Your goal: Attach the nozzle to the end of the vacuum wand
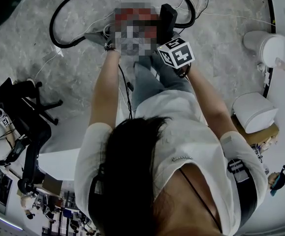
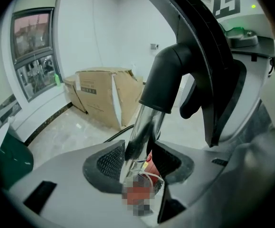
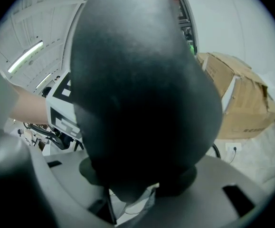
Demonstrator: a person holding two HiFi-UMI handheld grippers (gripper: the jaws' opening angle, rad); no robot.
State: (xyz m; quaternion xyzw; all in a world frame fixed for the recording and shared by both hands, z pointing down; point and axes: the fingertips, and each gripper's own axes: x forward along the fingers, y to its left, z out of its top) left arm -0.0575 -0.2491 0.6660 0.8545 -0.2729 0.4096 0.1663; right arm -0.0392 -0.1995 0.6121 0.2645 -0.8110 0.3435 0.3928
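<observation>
My left gripper [image 2: 139, 167] is shut on the chrome vacuum wand [image 2: 144, 125], which rises between its black pads [image 2: 109, 163]. A black curved nozzle fitting [image 2: 169, 77] sits on the wand's upper end. In the right gripper view that black nozzle [image 3: 142, 94] fills most of the picture. It lies between the jaws of my right gripper [image 3: 139, 177], which stand at its sides without visibly pressing it. In the head view the right gripper's marker cube [image 1: 176, 52] is just below the black nozzle [image 1: 168, 19]. A mosaic patch hides the left gripper there.
A black hose [image 1: 63, 18] loops over the grey stone floor. A torn cardboard box [image 2: 104, 96] [image 3: 241, 99] stands by the wall. White containers [image 1: 272, 48] [image 1: 254, 111] are at the right, a black stand [image 1: 24, 107] at the left.
</observation>
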